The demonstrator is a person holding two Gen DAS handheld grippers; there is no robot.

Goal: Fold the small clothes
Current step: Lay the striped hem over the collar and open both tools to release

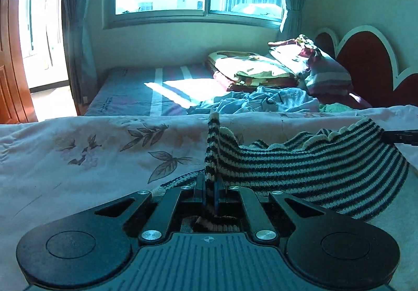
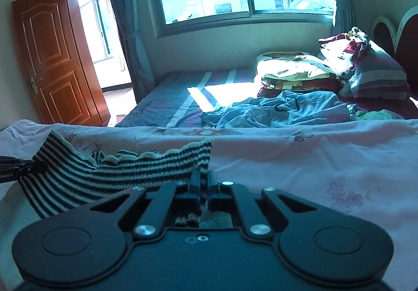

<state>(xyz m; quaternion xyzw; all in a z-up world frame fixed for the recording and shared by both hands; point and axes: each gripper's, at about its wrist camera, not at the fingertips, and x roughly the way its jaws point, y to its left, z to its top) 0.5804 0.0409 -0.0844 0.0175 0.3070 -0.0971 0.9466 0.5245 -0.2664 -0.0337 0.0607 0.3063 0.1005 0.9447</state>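
Knitted and striped dark and pale, the small garment [image 1: 313,168] hangs as a slack band between my two grippers, just above the floral sheet [image 1: 91,149] that serves as the folding surface. My left gripper [image 1: 210,186] has its jaws pinched together on one corner of the knit, with a tongue of fabric standing upright beyond the fingertips. My right gripper [image 2: 202,181] is likewise clamped on the opposite corner, and a little cloth shows bunched behind its fingers. The span between the two grips sags toward the sheet, and the scalloped pale edge [image 2: 146,156] runs along the top of the band. Handling judgement: the knit is light, soft and stretchy, with no stiffness of its own, so it will droop and curl wherever it is unsupported. It is not fragile, but loose stitches can snag on finger edges. The textured yarn should resist slipping, so a moderate pinch ought to suffice. Best hold points are the corners, near the scalloped edge, where both layers can be caught together. Keep light tension between the grips; too much pull will distort the stripes and skew the fold line over the sheet.
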